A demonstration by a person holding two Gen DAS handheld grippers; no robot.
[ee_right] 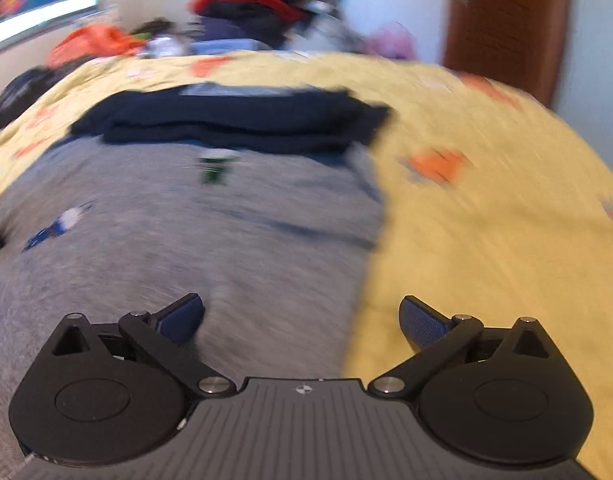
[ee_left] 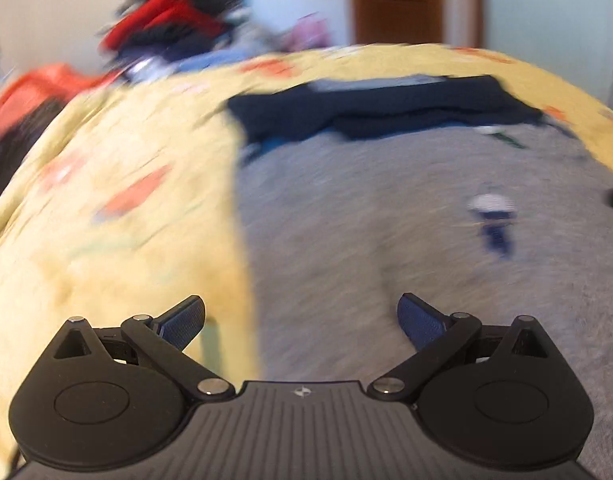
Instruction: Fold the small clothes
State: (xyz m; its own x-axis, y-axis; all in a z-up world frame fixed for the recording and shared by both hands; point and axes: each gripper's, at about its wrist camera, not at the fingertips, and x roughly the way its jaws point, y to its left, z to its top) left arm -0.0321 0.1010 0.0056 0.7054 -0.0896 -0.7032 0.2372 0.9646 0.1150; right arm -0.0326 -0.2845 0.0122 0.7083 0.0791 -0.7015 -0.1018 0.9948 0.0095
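A grey garment (ee_left: 386,220) with a small blue and white print (ee_left: 492,216) lies spread flat on a yellow bedspread (ee_left: 126,200). It also shows in the right wrist view (ee_right: 206,240). A folded dark navy garment (ee_left: 378,108) lies at its far end, seen too in the right wrist view (ee_right: 234,120). My left gripper (ee_left: 301,322) is open and empty over the garment's left edge. My right gripper (ee_right: 302,322) is open and empty over the garment's right edge. Both views are motion-blurred.
A pile of red, black and blue clothes (ee_left: 178,20) sits at the far side of the bed, with orange fabric (ee_left: 38,84) to its left. A brown wooden door (ee_right: 506,28) stands behind the bed. The yellow bedspread (ee_right: 486,240) extends to the right.
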